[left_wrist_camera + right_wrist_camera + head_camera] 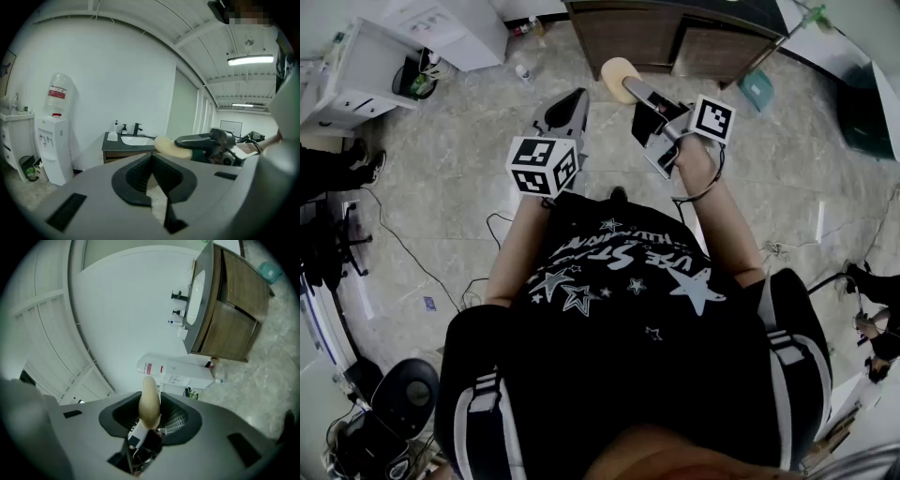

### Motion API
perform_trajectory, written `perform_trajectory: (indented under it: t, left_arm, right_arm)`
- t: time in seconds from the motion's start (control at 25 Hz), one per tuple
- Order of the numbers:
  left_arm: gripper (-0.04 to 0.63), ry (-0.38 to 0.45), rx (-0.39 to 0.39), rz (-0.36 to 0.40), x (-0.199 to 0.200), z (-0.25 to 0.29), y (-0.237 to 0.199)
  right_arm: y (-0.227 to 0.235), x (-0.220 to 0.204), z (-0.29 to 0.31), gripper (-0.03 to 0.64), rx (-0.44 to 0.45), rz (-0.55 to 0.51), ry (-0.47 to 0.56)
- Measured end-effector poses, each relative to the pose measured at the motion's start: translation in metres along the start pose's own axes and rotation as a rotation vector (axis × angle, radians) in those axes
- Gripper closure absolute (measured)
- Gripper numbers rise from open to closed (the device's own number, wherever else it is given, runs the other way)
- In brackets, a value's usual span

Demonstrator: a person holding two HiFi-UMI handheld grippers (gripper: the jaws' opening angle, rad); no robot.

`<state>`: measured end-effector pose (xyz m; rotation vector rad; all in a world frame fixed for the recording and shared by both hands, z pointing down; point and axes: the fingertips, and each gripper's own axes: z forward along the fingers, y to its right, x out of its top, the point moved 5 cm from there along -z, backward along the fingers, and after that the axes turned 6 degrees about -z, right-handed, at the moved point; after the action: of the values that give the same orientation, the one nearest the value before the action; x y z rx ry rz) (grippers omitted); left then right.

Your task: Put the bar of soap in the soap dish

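Note:
A pale yellow oval bar of soap [617, 73] sticks out of my right gripper [639, 96], which is shut on it at chest height. In the right gripper view the soap [150, 401] stands on edge between the dark pads. The left gripper view shows the same soap [169, 146] and right gripper [202, 140] to its right. My left gripper [567, 112] is beside it, jaws together with nothing in them. A small white thing [112, 136], perhaps the soap dish, sits on the vanity counter left of the sink [136, 139], far ahead.
A dark-topped wooden vanity [675, 42] with a black faucet [137, 129] and two bottles stands against the wall. A white water dispenser [51, 140] stands left of it. Cables, a white cabinet [356, 75] and a chair base [408, 398] lie on the tiled floor.

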<state>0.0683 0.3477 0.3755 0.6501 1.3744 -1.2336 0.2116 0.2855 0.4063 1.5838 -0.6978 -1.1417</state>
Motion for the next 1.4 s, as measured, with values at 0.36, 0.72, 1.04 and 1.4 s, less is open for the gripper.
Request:
perform_trajectory:
  t: [0.36,0.72,1.04,1.4]
  left_arm:
    - [0.583,0.018,0.004,0.009,0.006,0.001,-0.007]
    - [0.583,0.011,-0.04,-0.008,0.002,0.017,-0.021]
    - [0.583,-0.001,-0.08,-0.017,0.026,0.073,-0.063]
    - [0.583,-0.005,-0.107,-0.024,0.064,0.138,-0.126]
  right_arm:
    - [0.007,0.002,-0.003,0.486,-0.003,0.005,0.012]
    - [0.016,0.006,-0.005,0.486,-0.037,-0.001,0.059]
    - [0.029,0.051,0.042,0.486,-0.054,-0.01,0.083]
    - [0.047,0.107,0.108,0.486,-0.084,-0.012,0.095]
